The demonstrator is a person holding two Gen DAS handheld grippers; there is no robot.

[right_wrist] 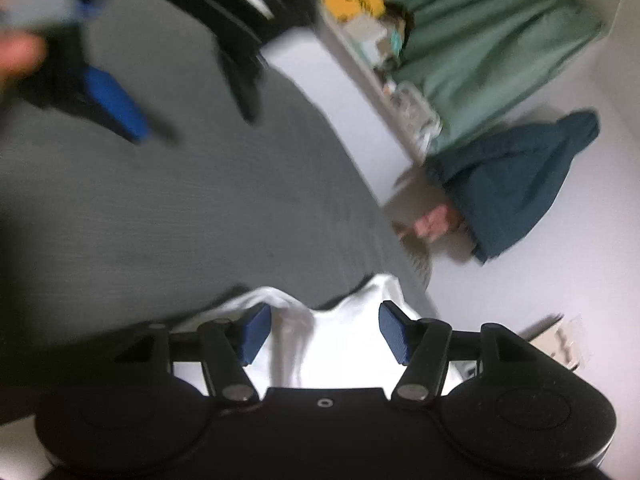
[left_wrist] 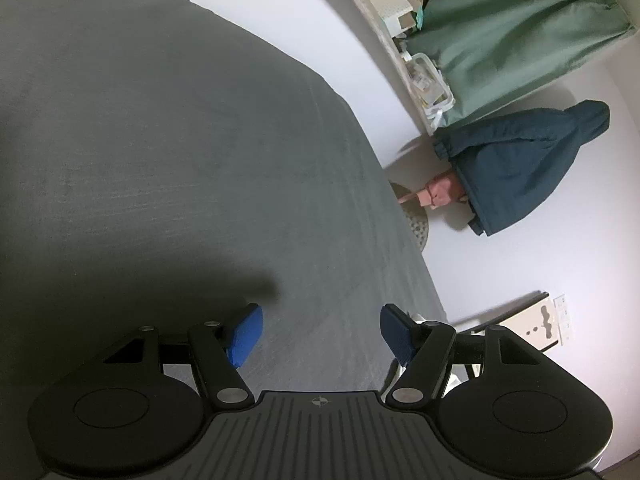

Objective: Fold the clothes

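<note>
Progress: early, we judge. White garment (right_wrist: 340,340) lies bunched at near edge of grey bed (left_wrist: 180,140), no fold visible. Our right gripper (right_wrist: 320,332) fingers apart, straddling garment, not pressing. Left gripper (left_wrist: 320,332) fingers apart, empty over bed. All folding remains.

A matt grey woven cloth (left_wrist: 180,140), faintly ribbed, covers the bed. The left tongs (left_wrist: 320,336) are matt black plastic with bright metal pivot pins and blue, finely textured rubbery pads (left_wrist: 246,336); the right tongs (right_wrist: 324,334) are built alike. A smooth white cloth garment (right_wrist: 340,344), softly creased, lies beneath them. A green curtain (left_wrist: 520,32) hangs in soft folds beside a dark teal jacket (left_wrist: 520,168) of smooth fabric.
</note>
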